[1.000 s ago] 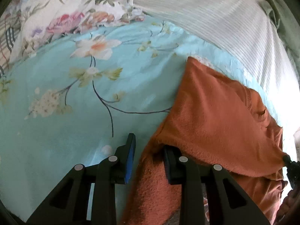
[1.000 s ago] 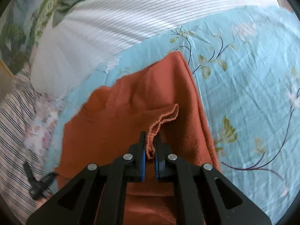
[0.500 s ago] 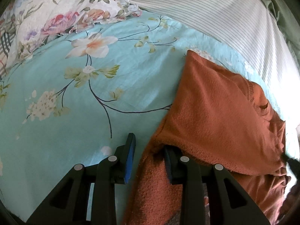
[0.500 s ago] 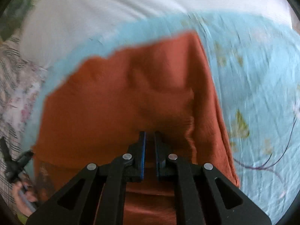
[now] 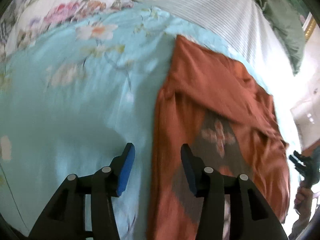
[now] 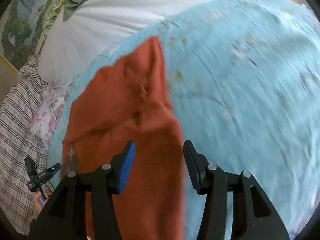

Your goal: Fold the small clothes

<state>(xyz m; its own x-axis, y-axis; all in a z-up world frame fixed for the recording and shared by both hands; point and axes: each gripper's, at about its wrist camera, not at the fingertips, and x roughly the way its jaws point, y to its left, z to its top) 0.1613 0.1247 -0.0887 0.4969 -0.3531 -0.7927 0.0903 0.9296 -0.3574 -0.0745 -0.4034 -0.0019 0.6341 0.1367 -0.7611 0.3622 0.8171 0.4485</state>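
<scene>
Garment: rust-orange small top (image 5: 210, 100) lies on the light-blue floral bedsheet (image 5: 70, 110), w/ a striped white pillow (image 5: 200, 10) beyond its far end. One flap is turned over the body on a slant; a grey patterned patch shows below that flap in the left wrist view.
Left gripper (image 5: 158, 164): jaws wide apart, holding nothing. Sits over the garment's near-left edge, blue pad on the sheet side, dark pad over the cloth. Whether it touches the fabric can't be told; pic is blurred.
Right gripper (image 6: 159, 160): also wide apart, nothing held. Orange cloth fills the gap between the fingers; the garment's right edge runs just inside the dark-pad side.
Other bedding: floral pillow (image 5: 60, 6) at far left of the left view; checked cloth (image 6: 16, 120) at the left of the right view.
Step in hand (judgement): one fold looks laid down, both tools free, so this reads as the gap between folds, i.e. re-positioning for the next grab.
Progress (judgement): partway; garment is narrowed at one side but long, not yet a compact stack.
Next move calls for (judgement): each gripper picks a fresh edge or corner, prob. near hem or the unfolded side, closes on one layer group only, then both lift together and carry across evenly.
Risk (judgement): soft knit may drag the lower layer along or undo the slanted flap if pinched too deep.
</scene>
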